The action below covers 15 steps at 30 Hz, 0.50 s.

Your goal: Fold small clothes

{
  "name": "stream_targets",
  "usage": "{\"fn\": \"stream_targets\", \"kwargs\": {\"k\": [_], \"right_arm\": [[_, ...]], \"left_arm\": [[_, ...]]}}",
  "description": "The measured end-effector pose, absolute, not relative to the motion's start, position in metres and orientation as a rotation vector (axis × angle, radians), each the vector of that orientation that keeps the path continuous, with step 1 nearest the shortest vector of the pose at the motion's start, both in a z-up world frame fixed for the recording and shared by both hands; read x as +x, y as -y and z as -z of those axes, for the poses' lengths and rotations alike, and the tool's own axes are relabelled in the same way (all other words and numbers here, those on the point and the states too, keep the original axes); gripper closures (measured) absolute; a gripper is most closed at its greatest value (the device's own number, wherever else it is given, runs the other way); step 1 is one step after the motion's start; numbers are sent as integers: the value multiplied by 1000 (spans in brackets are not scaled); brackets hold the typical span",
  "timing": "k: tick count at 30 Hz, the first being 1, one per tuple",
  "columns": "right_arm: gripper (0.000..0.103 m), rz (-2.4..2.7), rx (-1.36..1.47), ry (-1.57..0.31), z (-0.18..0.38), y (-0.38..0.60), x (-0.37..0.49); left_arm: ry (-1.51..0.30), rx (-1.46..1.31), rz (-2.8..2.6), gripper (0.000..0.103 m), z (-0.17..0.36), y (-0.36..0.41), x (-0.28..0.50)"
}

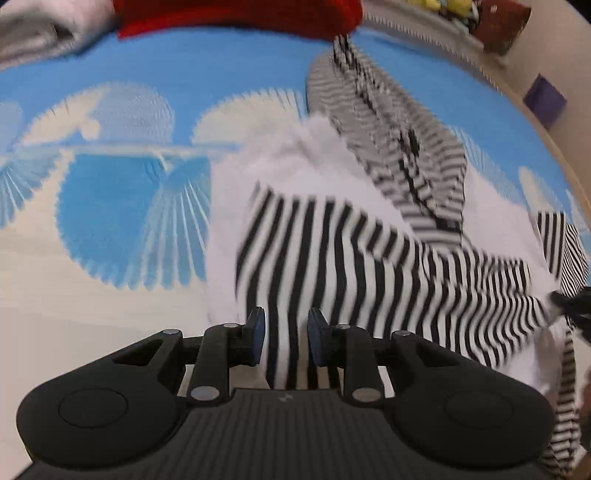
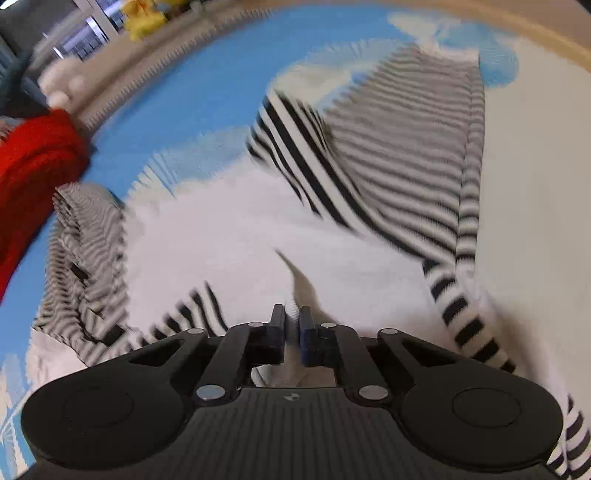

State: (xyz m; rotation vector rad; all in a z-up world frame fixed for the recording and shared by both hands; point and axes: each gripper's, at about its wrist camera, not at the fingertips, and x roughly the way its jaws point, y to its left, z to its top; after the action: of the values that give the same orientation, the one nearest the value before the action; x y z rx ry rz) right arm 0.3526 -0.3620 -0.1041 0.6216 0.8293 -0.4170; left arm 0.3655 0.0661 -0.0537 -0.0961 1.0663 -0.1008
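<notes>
A black-and-white striped garment (image 1: 332,251) with a plain white panel lies crumpled on a blue and cream mat (image 1: 122,206). My left gripper (image 1: 284,332) has a gap between its blue pads (image 1: 258,328), with striped cloth running between them. In the right wrist view, my right gripper (image 2: 292,325) is shut on a fold of the garment's white cloth (image 2: 229,236). The striped part (image 2: 388,155) stretches away toward the upper right. The view is blurred by motion.
A red knitted garment (image 1: 236,14) lies at the mat's far edge; it also shows in the right wrist view (image 2: 33,173). A pale folded cloth (image 1: 40,29) lies beside it. A purple block (image 1: 545,98) and yellow toys (image 2: 144,18) sit beyond the mat.
</notes>
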Motion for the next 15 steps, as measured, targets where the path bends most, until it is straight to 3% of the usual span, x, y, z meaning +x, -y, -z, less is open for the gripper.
{"fn": "stream_targets", "kwargs": {"k": [3,5,9,12,14,15], "right_arm": [[97,364,539,-622,62,343,339],[97,384,487,-597,55,337,335],[91,530,600,-952,112,365,352],[75,550,621,-898,105,375,343],[56,480,566,-847,95,372,347],[53,436,571,-860,96,373,351]], "left_arm": [[-992,-101,131,75,41,-57,362],[-994,-116,162,75,41,-50,362],[-1138,1,125,75,67,-37,364],[-1174,-4,108,75,73,-37,366],[-1146,-48,159,73,66,-35,367],[-1156,-45,174,72,69,-32,367]]}}
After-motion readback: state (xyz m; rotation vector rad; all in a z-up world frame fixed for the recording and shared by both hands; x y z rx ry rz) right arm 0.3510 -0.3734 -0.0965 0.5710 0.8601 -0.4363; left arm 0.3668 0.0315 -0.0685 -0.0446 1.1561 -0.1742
